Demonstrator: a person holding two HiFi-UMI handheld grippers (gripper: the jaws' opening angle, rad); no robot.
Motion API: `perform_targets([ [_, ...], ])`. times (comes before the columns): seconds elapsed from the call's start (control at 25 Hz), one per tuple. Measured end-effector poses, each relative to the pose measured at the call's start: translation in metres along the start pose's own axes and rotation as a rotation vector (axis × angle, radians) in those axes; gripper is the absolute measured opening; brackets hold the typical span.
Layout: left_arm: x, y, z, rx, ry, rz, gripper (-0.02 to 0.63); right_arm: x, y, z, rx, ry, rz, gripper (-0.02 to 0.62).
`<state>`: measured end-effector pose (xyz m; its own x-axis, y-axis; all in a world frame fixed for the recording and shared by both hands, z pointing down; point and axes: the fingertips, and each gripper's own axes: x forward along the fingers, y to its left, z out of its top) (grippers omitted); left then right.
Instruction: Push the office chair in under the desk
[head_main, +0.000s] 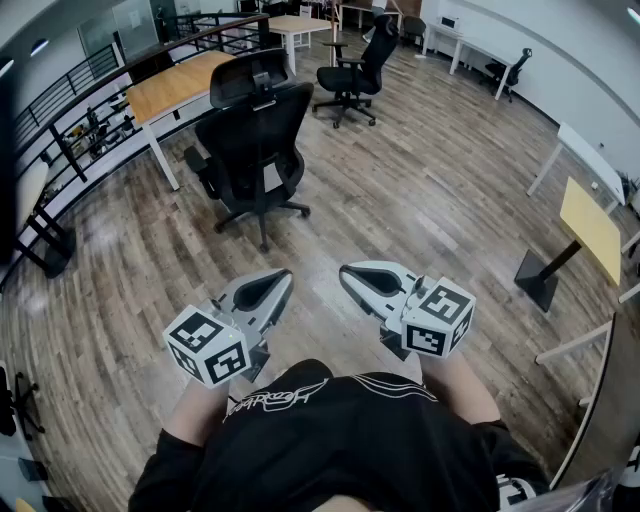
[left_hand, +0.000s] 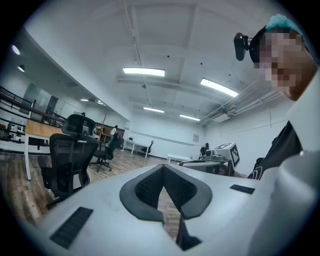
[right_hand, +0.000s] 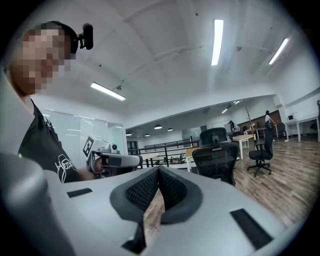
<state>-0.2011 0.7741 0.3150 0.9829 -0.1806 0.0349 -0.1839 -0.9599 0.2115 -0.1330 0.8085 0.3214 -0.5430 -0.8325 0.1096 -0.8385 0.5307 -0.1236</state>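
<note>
Head view: the person stands on the wooden floor with both tools held out level at waist height. The left gripper and the right gripper each have their jaws closed tip to tip, and nothing sits between the pads. The office chair, black with a mesh back and a headrest, stands ahead of them and well apart from both grippers. Its back faces the person and its seat faces the desk, a wooden top on white legs set beside a railing. The chair is drawn out from the desk edge, so the step in hand appears to be the approach; contact has not yet been made.

To push well, the closed jaw tips would best meet the upper frame of the backrest, one on each side of the centre and at matching height, so that the force runs straight toward the desk. Pressing off-centre would likely swivel the seat or send the castors off in a curve. The armrests may catch on the desk edge, so a slow, steady push with room to correct looks wiser than a shove. A second chair farther down the room is probably not the target.
</note>
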Motion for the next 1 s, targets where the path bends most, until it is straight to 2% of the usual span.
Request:
perform_targets([
  [0.24, 0.011, -0.014, -0.001, 0.019, 0.012, -0.029, 0.008, -0.013, -0.005, 0.002, 0.001, -0.015, -0.014, 0.038],
  [0.56, 0.028, 0.005, -0.014, -0.008, 0.030, -0.039, 0.008, -0.004, -0.031, -0.008, 0.050, -0.006, -0.039, 0.038],
  [0.8, 0.053, 0.048, -0.019, -0.051, 0.038, -0.029, 0.008, 0.019, -0.074, -0.017, 0.075, 0.015, -0.064, 0.038],
  [1.0, 0.096, 0.110, -0.023, -0.091, 0.056, -0.008, 0.008, 0.055, -0.136, -0.025, 0.101, 0.050, -0.071, 0.040],
])
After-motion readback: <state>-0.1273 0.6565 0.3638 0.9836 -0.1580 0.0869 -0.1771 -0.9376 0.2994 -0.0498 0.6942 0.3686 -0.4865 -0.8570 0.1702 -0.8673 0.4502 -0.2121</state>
